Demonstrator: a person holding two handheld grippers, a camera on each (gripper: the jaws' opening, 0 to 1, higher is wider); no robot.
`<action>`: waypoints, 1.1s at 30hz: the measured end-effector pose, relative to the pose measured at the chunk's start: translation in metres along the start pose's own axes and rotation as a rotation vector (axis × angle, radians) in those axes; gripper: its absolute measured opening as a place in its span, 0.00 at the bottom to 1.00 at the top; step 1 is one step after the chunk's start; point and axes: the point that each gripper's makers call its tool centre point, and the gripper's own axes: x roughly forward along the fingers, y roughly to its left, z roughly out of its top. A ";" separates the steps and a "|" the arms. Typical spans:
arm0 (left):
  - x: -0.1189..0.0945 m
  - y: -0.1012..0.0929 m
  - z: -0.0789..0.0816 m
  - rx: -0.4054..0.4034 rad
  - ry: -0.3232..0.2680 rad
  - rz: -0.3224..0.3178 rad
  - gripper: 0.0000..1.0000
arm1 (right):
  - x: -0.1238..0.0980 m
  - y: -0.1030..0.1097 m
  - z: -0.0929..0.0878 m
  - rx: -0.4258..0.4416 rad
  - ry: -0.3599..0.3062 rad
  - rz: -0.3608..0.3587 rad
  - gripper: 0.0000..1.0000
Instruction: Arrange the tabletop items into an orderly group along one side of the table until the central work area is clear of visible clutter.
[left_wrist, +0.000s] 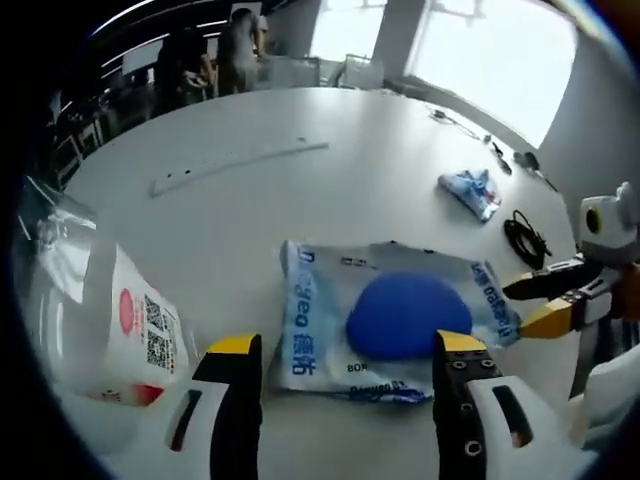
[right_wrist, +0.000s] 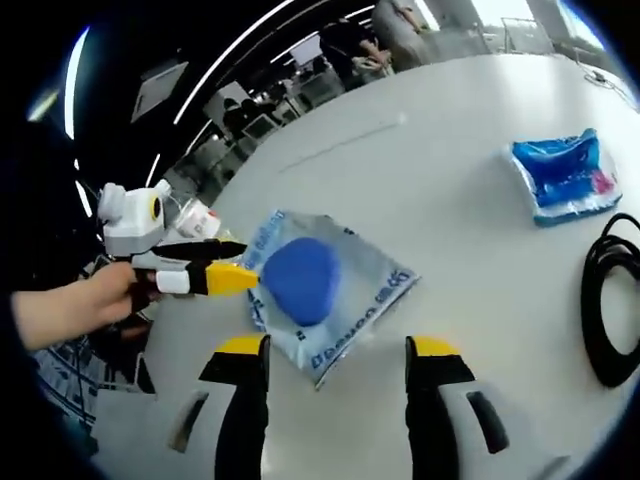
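White tabletop spreads wide under bright windows, and the clear packet with a blue pad lies flat just ahead of the left gripper, whose jaws stand apart with nothing between them. The right gripper, jaws likewise spread and empty, looks at that packet from its other edge. Beside the left gripper's left jaw sits a clear bag with a red label; a small blue pouch and a black cable lie off to the right gripper's right. To shift the packet cleanly, I'd pinch a film edge rather than the padded bulge, then slide it low toward the bag so the group forms there
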 end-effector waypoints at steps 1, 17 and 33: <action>0.001 0.000 0.000 -0.003 -0.002 -0.001 0.65 | 0.001 0.002 0.001 -0.010 0.000 0.003 0.50; 0.012 0.012 -0.006 -0.005 0.029 0.059 0.49 | 0.011 0.000 0.007 -0.006 0.002 -0.016 0.37; 0.003 0.016 -0.013 -0.085 0.042 0.096 0.00 | 0.001 -0.027 0.008 0.069 0.006 -0.072 0.03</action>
